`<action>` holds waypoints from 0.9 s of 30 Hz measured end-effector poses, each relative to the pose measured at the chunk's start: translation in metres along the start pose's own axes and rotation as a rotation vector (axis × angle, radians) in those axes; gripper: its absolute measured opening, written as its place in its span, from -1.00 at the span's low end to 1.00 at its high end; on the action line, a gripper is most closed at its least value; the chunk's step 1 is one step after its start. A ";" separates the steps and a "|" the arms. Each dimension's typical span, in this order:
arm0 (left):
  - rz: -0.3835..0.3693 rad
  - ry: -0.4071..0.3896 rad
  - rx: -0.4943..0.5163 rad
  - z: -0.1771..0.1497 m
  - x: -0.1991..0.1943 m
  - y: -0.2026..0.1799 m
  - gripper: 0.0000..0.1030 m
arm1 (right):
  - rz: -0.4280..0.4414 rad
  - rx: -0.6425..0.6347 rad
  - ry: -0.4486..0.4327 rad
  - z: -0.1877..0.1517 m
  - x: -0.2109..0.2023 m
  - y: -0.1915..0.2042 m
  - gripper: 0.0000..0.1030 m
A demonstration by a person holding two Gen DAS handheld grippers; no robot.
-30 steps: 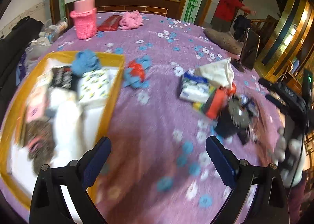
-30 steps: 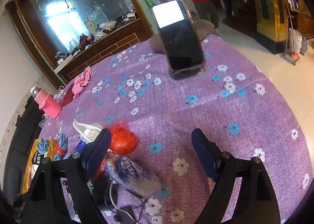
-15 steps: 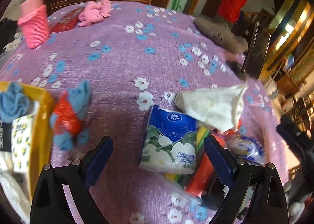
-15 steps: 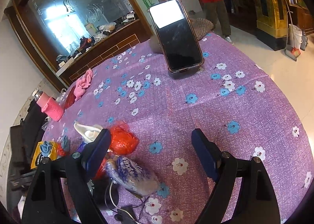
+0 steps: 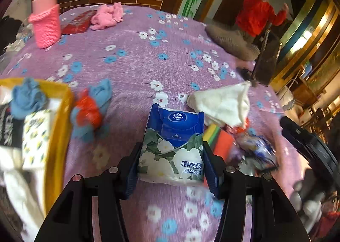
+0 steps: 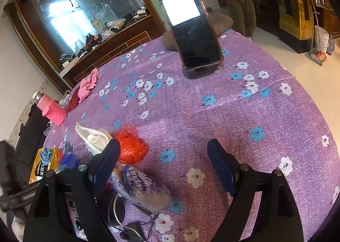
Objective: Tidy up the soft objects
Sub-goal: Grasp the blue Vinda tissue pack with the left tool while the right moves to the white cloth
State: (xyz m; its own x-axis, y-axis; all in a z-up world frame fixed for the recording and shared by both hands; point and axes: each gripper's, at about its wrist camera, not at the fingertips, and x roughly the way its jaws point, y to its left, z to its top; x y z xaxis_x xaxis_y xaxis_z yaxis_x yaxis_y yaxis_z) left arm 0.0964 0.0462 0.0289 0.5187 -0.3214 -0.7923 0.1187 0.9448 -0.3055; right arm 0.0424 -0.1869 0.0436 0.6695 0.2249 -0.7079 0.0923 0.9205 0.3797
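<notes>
Your left claw [image 5: 173,169] slid over from the yellow box [image 5: 58,135] and just squeezed onto the tissue pack [image 5: 173,146] on the desk [image 5: 136,61]; the pack points straight ahead; your right claw [image 6: 163,167] waits wide, holding nothing.

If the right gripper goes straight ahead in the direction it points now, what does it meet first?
Most likely the bare purple tablecloth: the open right gripper has nothing between its fingers and tilts downward. The standing phone lies further along that line, but depth is hard to judge here.
</notes>
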 end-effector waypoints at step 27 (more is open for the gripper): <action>0.005 -0.175 -0.176 -0.104 -0.161 0.119 0.01 | -0.118 -0.557 0.253 0.010 0.065 0.145 0.42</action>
State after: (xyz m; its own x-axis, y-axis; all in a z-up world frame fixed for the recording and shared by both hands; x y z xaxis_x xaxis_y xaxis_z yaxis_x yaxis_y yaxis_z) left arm -0.0613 0.2037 0.0654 0.6598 -0.2865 -0.6947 -0.0255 0.9154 -0.4017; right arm 0.1063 -0.0420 0.0585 0.4764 0.1175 -0.8713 -0.2893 0.9568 -0.0291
